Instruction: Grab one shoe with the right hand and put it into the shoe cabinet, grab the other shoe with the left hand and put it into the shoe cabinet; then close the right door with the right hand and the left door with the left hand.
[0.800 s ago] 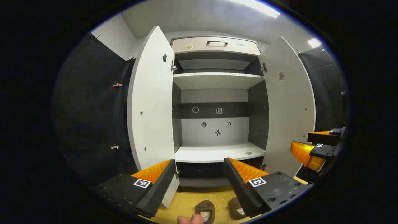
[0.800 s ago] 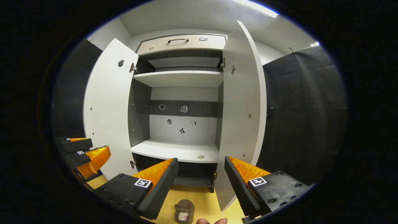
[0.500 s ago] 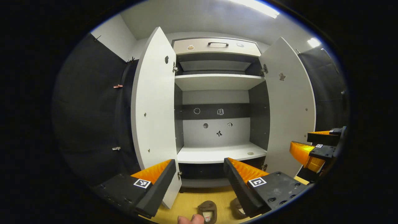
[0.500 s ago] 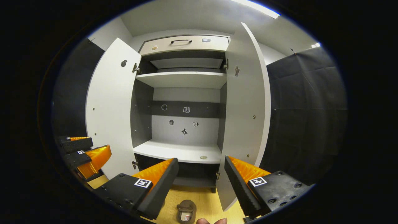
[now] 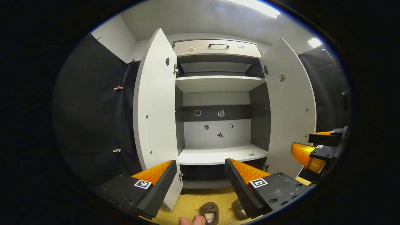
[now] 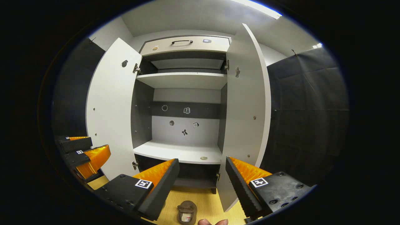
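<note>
On yellow wood floor, two brown shoes (image 5: 210,212), flat white cabinet doors (image 5: 156,112) open, both tongs (image 5: 200,178) (image 6: 201,178) agape, empty.

shoe cabinet (image 5: 218,125) slightly lower and smaller in both views — both grippers drawn back a little

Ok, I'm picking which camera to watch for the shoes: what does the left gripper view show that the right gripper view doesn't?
Left gripper view: two on the floor, a shoe and a second shoe partly behind a finger, plus the right gripper at the right edge and a clip on the black cloth.

Right gripper view: one shoe on the floor, and the left gripper at the left edge.

Both: the cabinet with both doors open, a small round thing on its lower shelf, a drawer on top. Both grippers are open.
</note>
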Demonstrator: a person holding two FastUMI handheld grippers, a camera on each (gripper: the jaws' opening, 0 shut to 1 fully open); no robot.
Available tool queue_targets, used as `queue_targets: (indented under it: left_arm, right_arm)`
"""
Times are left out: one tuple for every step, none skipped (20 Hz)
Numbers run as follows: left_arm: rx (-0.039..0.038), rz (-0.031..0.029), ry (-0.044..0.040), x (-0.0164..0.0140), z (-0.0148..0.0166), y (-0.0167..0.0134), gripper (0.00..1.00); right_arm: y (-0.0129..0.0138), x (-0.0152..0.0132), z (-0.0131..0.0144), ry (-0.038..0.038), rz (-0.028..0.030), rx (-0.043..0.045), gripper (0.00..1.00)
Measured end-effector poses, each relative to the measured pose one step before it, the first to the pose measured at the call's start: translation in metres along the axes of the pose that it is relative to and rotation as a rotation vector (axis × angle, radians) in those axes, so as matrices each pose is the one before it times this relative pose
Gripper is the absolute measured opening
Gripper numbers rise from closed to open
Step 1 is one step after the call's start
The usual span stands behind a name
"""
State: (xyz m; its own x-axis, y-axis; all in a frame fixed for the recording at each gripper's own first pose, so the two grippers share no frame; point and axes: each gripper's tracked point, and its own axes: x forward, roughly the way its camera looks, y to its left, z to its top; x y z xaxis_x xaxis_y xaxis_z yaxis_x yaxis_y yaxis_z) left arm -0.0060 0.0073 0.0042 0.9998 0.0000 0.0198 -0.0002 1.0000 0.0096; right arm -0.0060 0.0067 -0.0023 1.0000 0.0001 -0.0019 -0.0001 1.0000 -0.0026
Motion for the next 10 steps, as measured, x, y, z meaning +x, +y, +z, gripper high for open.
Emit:
queue_targets:
  left_arm:
    - [0.0024, 0.0011, -0.00302, -0.00043, 0.0001, 0.00111, 0.98]
    - [0.0007, 0.00153, -0.00271, -0.00107, 0.00071, 0.00149, 0.98]
    - [0.00029, 0.00225, -0.00249, -0.00088, -0.00011, 0.00044, 0.98]
    - [-0.00057, 0.00356, -0.00088, -0.00032, 0.00018, 0.00212, 0.98]
    - [-0.00097, 0.00274, 0.0005, -0.00107, -0.00136, 0.00174, 0.98]
    - [-0.00047, 0.00554, 0.00043, -0.00094, 0.00002, 0.00249, 0.98]
    - [0.00078, 0.00648, -0.00052, -0.00154, -0.00114, 0.00289, 0.98]
    - [0.00102, 0.00539, 0.00037, -0.0011, -0.00066, 0.00295, 0.99]
    - [0.00131, 0.00568, 0.00054, -0.00199, -0.00217, 0.00214, 0.98]
    - [0.00044, 0.00598, 0.00012, -0.00148, -0.00029, 0.0032, 0.98]
  right_arm:
    - [0.00065, 0.00034, -0.00069, 0.00322, 0.00259, 0.00321, 0.98]
    - [0.00018, -0.00032, -0.00126, 0.00687, 0.00332, 0.00551, 0.95]
    - [0.00079, -0.00043, -0.00288, 0.00952, 0.00426, 0.00512, 0.98]
    - [0.00098, -0.00069, -0.00499, 0.01087, 0.00318, 0.0011, 0.98]
    - [0.00345, 0.00011, -0.00717, 0.0168, 0.00504, -0.00188, 0.98]
    - [0.00368, 0.00003, -0.00912, 0.0206, 0.0088, -0.00114, 0.98]
    - [0.00307, 0.00005, -0.01058, 0.02295, 0.00826, 0.00235, 0.98]
    - [0.00376, 0.00024, -0.01145, 0.02722, 0.01297, 0.00632, 0.95]
    - [0.00463, 0.00016, -0.01341, 0.02917, 0.01293, 0.00661, 0.98]
    - [0.00422, 0.00099, -0.01517, 0.03449, 0.01257, 0.00252, 0.98]
